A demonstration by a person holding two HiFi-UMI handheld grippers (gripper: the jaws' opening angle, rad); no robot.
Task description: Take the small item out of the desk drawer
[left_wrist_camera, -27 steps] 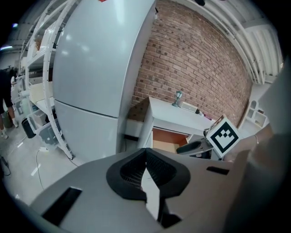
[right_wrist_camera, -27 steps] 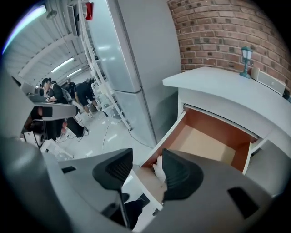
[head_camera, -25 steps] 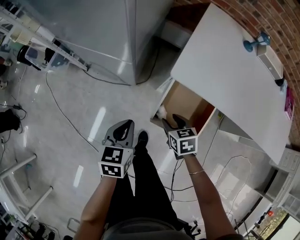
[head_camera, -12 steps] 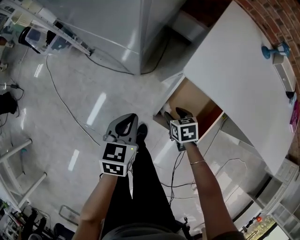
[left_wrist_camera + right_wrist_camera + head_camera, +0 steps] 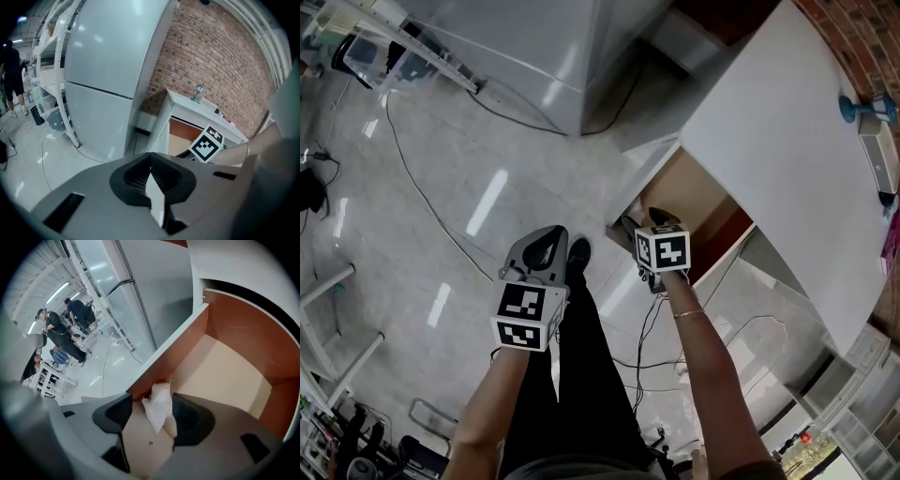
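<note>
1. The desk has its drawer pulled out. The small white item lies on the drawer's pale bottom, in a corner, right against the brown side wall.
2. The item looks like a crumpled bit of cloth or paper. Its top edge is ragged. What it really is cannot be told from here.
3. The right gripper points down into the drawer. Its jaws have just been opening and now stand wide apart. The white item sits between them, closer to one jaw. The jaws are not squeezing it yet.
4. The left gripper is out over the floor, away from the drawer. Its jaws are pressed together with nothing in them.
5. The item is likely very light. It should lift with almost no pull.
6. It looks soft and floppy. It will probably squash flat when the jaws close, so they may need to close a long way before they hold it.
7. It does not look slippery, and it should not break. A firm squeeze should do no harm.
8. The best place to grab is likely the thick middle part. The ragged top edge is thin and could slip out or tear.
9. The brown wall is touching the item, so one jaw has little room on that side. That jaw could bump the wall.
</note>
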